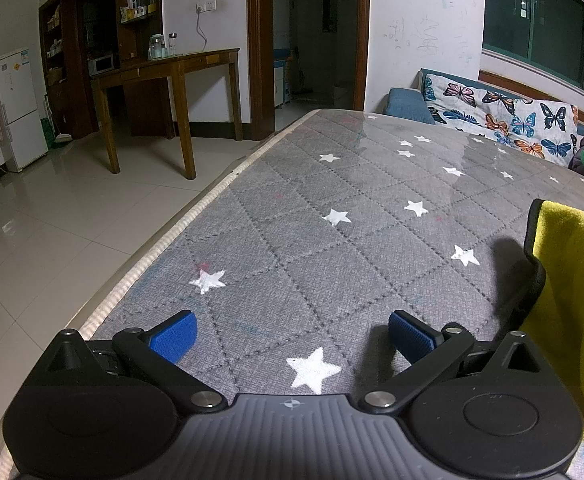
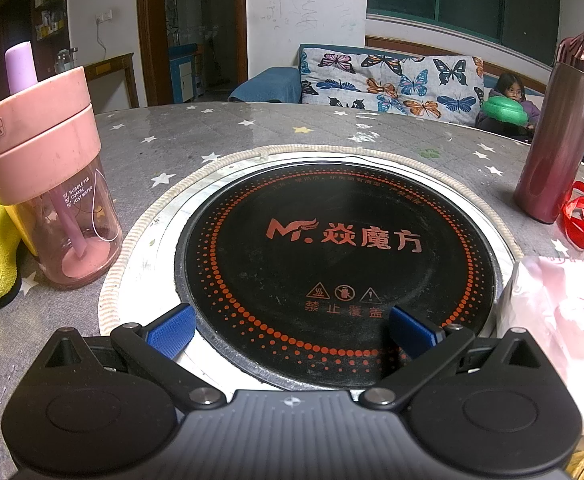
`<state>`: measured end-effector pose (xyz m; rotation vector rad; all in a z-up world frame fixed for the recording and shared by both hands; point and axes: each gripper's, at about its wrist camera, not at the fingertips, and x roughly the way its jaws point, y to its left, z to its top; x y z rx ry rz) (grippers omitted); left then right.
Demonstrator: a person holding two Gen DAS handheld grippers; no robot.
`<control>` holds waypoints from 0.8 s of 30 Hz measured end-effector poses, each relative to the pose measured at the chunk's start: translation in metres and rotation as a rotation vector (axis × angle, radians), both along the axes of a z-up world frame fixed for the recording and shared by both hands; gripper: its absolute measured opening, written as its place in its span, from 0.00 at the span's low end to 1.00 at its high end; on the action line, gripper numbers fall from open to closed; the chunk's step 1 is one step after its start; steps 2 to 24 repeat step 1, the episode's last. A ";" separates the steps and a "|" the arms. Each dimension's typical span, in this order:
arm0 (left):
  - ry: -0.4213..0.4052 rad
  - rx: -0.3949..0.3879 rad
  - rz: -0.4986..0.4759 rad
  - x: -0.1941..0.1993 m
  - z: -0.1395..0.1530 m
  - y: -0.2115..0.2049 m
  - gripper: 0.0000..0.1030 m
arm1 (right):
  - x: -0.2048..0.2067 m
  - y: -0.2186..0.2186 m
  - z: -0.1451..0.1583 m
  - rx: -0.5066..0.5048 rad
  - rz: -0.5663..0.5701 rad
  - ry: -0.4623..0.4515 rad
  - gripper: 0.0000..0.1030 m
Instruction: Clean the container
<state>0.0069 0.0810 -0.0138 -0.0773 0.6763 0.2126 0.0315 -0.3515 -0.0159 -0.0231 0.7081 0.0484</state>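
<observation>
Pink cup (image 2: 47, 184), frame left, is tall w/ straw; my right gripper (image 2: 292, 330) and left gripper (image 1: 292, 334), both spread empty, could tip it.

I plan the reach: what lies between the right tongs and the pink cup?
In the right wrist view, between the right tongs and the pink cup lie only the cooktop's metal rim and grey tablecloth.

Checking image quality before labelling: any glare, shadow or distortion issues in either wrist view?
Left wrist: glare streak on the far table cover, the yellow cloth casts a soft shadow, fisheye bends the table edge. Right wrist: faint sheen on the cooktop, pink cup sharp, edges strongly curved, windows dark.
</observation>
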 end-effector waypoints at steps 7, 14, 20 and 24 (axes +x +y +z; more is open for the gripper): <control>0.000 0.000 0.000 0.000 0.000 0.000 1.00 | 0.000 0.000 0.000 0.000 0.000 0.000 1.00; 0.000 0.000 0.000 0.000 0.000 0.000 1.00 | 0.000 0.000 0.000 0.000 0.000 0.000 1.00; 0.000 0.000 0.000 0.000 0.000 0.000 1.00 | 0.000 0.000 0.000 0.000 0.000 0.000 1.00; 0.000 0.000 0.000 0.000 0.000 0.000 1.00 | 0.000 0.000 0.000 0.000 0.000 0.000 1.00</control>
